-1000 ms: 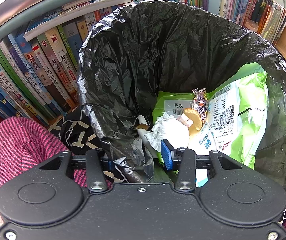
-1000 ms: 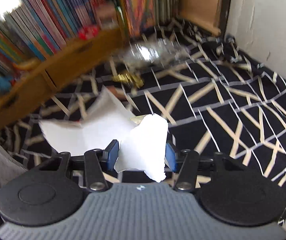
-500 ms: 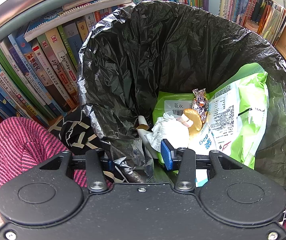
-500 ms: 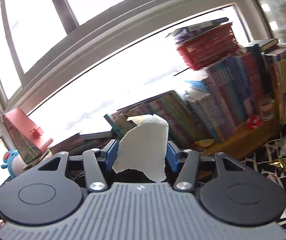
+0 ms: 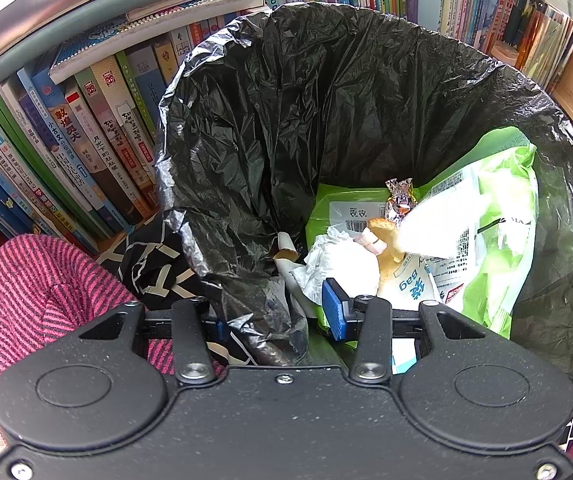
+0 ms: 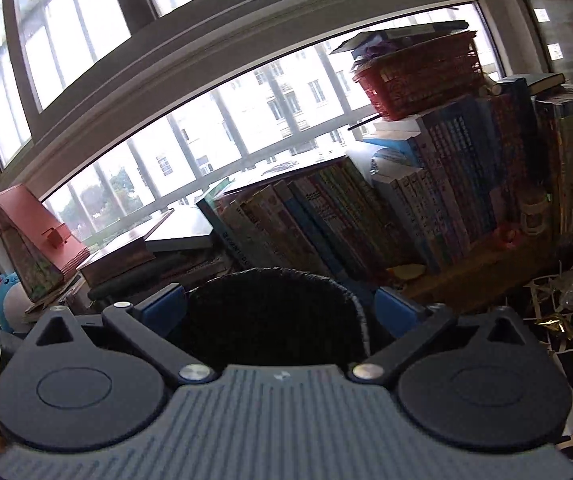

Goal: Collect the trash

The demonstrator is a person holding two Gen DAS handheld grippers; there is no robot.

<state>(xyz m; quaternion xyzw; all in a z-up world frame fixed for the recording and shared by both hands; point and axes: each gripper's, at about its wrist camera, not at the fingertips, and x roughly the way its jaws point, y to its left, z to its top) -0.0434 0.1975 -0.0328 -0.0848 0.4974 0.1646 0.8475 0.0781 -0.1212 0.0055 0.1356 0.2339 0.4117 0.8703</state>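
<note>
Probably home study: crammed bookshelves (image 5: 98,128)

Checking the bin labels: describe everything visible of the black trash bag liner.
The black trash bag liner is thin, glossy, crinkled plastic, open wide, its edge ragged and folded outward over the rim. Its near edge is pinched in the left hand-held gripper. Inside lie a green snack bag, crumpled white tissue and a foil wrapper. Books stand behind it.

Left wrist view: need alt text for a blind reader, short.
The left gripper pinches the rim of a black bin liner, holding the bin open. Inside lie a green snack bag, crumpled tissue and a foil wrapper, with a blurred white paper above them; books stand behind.
</note>
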